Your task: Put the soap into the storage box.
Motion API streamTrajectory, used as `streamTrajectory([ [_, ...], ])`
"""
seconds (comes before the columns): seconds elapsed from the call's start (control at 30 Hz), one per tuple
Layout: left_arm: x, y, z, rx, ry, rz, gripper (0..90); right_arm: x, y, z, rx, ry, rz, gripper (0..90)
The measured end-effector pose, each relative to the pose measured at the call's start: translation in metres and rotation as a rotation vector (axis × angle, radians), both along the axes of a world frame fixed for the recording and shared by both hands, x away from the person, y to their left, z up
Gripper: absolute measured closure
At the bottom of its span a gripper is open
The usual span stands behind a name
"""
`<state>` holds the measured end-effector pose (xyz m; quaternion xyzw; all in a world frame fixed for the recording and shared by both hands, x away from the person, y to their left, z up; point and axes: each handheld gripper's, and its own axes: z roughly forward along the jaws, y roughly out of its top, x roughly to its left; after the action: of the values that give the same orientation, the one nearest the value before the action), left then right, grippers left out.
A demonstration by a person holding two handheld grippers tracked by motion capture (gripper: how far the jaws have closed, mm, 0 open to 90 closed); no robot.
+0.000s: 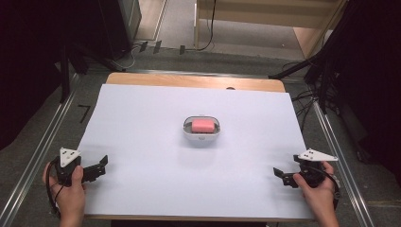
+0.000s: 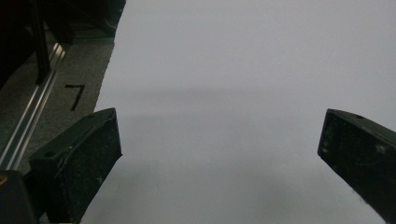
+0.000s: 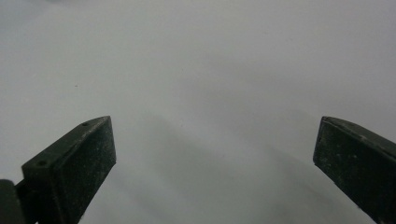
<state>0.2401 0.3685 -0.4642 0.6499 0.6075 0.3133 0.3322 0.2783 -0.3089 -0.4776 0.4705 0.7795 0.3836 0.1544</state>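
Observation:
A pink bar of soap (image 1: pixel 202 125) lies in a small white dish (image 1: pixel 202 137) near the middle of the white sheet. My left gripper (image 1: pixel 100 166) rests at the sheet's near left corner, held by a hand, far from the dish. In the left gripper view its jaws stand wide apart over bare white sheet, so the left gripper (image 2: pixel 219 149) is open and empty. My right gripper (image 1: pixel 279 174) sits at the near right corner, pointing left. In the right gripper view the right gripper (image 3: pixel 215 149) is open too, nothing between its jaws.
The white sheet (image 1: pixel 142 142) covers a wooden table (image 1: pixel 189 81). Metal rails (image 1: pixel 42 151) run along both sides on grey floor. A black "7" mark (image 1: pixel 83 112) lies left of the table. Dark stands and cables crowd the far corners.

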Motion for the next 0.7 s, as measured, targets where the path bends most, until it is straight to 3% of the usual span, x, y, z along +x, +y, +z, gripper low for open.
streamTrajectory([
  [0.37,0.0,0.0,0.0,0.0,-0.002,-0.003,0.0,-0.021,-0.019,-0.007,0.04,0.001,-0.054,0.0],
  [0.7,0.0,-0.001,0.0,0.002,-0.001,-0.004,0.0,-0.038,-0.037,-0.007,0.069,-0.03,-0.113,0.0],
])
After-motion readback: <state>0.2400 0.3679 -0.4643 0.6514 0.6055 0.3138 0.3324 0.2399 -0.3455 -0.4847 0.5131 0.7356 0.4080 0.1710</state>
